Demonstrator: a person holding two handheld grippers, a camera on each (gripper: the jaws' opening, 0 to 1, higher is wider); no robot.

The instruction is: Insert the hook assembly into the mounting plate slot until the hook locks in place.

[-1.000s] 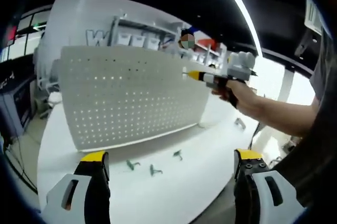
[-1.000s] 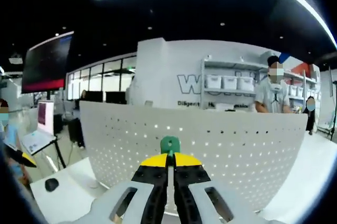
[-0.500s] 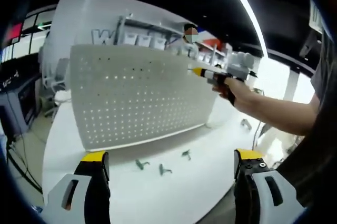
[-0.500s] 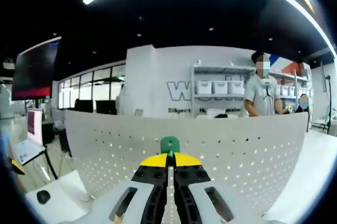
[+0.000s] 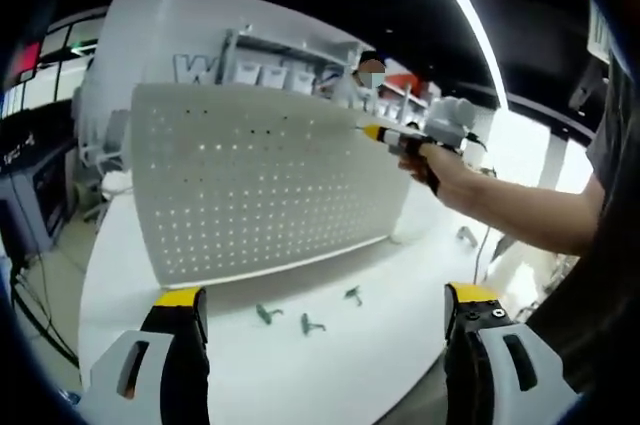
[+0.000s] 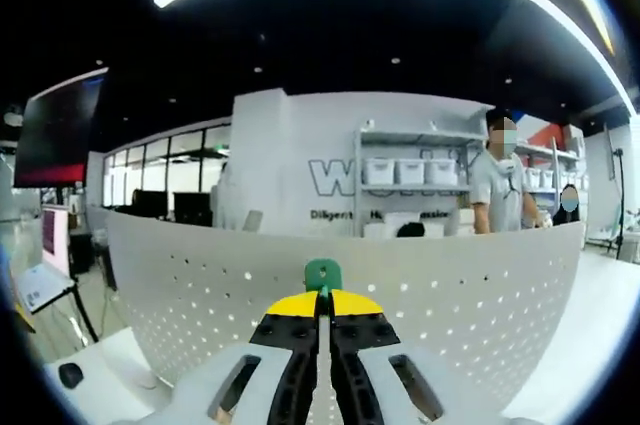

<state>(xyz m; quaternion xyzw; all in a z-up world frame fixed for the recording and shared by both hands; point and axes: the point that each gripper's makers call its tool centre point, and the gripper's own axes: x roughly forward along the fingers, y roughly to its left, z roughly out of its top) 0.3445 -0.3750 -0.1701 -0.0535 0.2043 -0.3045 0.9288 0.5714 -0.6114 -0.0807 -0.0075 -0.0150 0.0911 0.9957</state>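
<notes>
A bright room with a dark ceiling and a long strip light holds a white bench (image 5: 330, 345), and on it stands an upright white perforated mounting plate (image 5: 250, 180). Behind the plate are shelves with white bins (image 6: 400, 173), and a person (image 6: 497, 195) stands beside them.

In the left gripper view, the plate's lower edge meets the bench along a clear line, and its right-hand edge ends near the right gripper (image 5: 372, 132). In front of that lower edge, three small green hooks (image 5: 305, 323) lie loose on the bench, apart from each other and apart from the plate. Bare bench spreads between them and the left gripper (image 5: 325, 305), whose yellow-tipped jaws stand wide apart with nothing between them.

A hand (image 5: 430, 157) holds the right gripper high at the plate's upper right part, its tip at or just beside the perforated face; contact cannot be told. In the right gripper view, the right gripper (image 6: 323, 297) is clenched on a green hook assembly (image 6: 323, 274), which sticks up past the yellow tips in front of the plate, just below its top edge. The plate's top edge runs across the whole view, with open room above it. At far left a monitor (image 6: 50, 135) hangs above a bench corner that carries a dark mouse (image 6: 70, 375).
</notes>
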